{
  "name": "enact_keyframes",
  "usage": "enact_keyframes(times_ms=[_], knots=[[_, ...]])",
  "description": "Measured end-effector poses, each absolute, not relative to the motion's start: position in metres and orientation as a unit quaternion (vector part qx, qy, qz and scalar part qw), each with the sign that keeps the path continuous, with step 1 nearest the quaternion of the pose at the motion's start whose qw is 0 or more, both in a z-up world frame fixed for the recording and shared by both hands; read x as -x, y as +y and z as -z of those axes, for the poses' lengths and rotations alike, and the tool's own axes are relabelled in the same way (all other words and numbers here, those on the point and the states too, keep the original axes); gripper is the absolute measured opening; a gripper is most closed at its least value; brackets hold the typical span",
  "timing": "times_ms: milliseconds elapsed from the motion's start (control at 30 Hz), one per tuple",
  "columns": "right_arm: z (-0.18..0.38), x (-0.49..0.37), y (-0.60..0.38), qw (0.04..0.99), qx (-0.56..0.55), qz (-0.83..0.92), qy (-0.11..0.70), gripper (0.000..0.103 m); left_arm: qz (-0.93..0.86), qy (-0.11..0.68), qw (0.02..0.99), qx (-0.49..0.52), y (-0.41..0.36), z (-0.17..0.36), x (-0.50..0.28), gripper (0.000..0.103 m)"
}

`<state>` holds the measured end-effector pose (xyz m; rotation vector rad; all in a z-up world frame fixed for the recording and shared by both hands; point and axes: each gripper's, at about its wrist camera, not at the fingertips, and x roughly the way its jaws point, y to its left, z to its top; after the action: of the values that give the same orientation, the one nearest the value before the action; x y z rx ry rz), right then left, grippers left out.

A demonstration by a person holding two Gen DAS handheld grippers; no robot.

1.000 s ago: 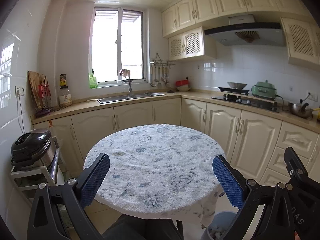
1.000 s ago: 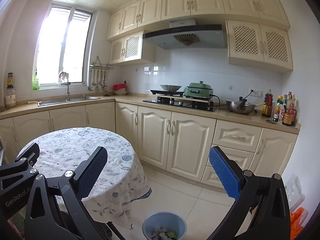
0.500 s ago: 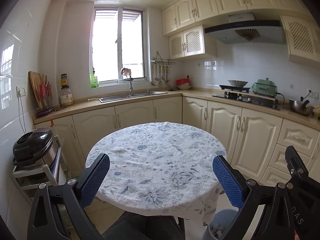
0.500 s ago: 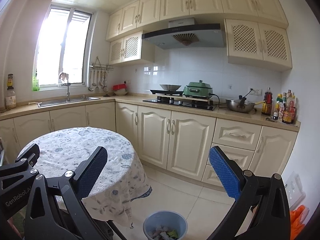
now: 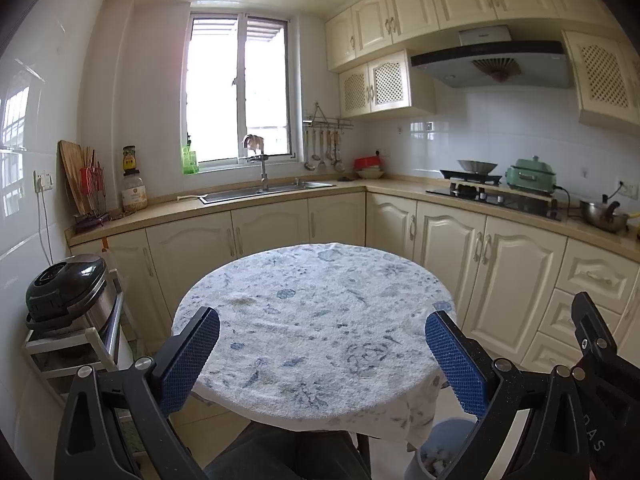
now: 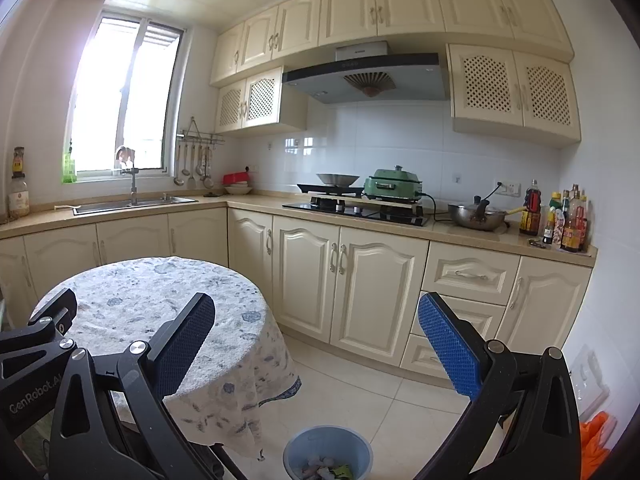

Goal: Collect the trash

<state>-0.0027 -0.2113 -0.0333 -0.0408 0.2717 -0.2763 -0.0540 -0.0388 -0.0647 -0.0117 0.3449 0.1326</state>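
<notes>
A round table (image 5: 312, 320) with a blue-patterned white cloth stands before me; no trash shows on its top. It also shows in the right wrist view (image 6: 132, 304). A blue trash bin (image 6: 328, 454) with several scraps inside stands on the floor to the right of the table; its rim shows in the left wrist view (image 5: 440, 448). My left gripper (image 5: 322, 354) is open and empty, held over the table's near edge. My right gripper (image 6: 316, 346) is open and empty, held above the floor and the bin. The right gripper's body shows at the left view's right edge (image 5: 592, 344).
Cream cabinets and a counter run along the back and right, with a sink (image 5: 264, 192), a stove (image 6: 356, 208), a green cooker (image 6: 394, 184), a metal pan (image 6: 476, 216) and sauce bottles (image 6: 560, 220). A black cooker (image 5: 66, 288) sits on a rack at left. An orange bag (image 6: 596, 440) lies low right.
Both views have drifted slightly; the table sits a little lower and nearer in the left view. Both grippers stay open and empty.
</notes>
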Motion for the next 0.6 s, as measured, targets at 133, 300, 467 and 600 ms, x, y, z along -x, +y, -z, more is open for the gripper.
enact_keyframes(times_ms=[133,300,467,600], knots=[[0.0335,0.0027,-0.2103,0.981,0.021,0.138,0.136,0.103,-0.066,0.172,0.983,0.006,-0.0385,0.0648,0.0532,0.102],[0.0346,0.0022,-0.2090,0.980,0.022,0.141,0.141,0.103,-0.064,0.176,0.982,0.006,-0.0379,0.0662,0.0521,0.102],[0.0381,0.0003,-0.2115,0.978,0.019,0.142,0.151,0.103,-0.060,0.186,0.981,0.004,-0.0394,0.0681,0.0474,0.102],[0.0405,0.0000,-0.2130,0.977,0.018,0.144,0.158,0.103,-0.057,0.191,0.980,0.003,-0.0406,0.0676,0.0446,0.102]])
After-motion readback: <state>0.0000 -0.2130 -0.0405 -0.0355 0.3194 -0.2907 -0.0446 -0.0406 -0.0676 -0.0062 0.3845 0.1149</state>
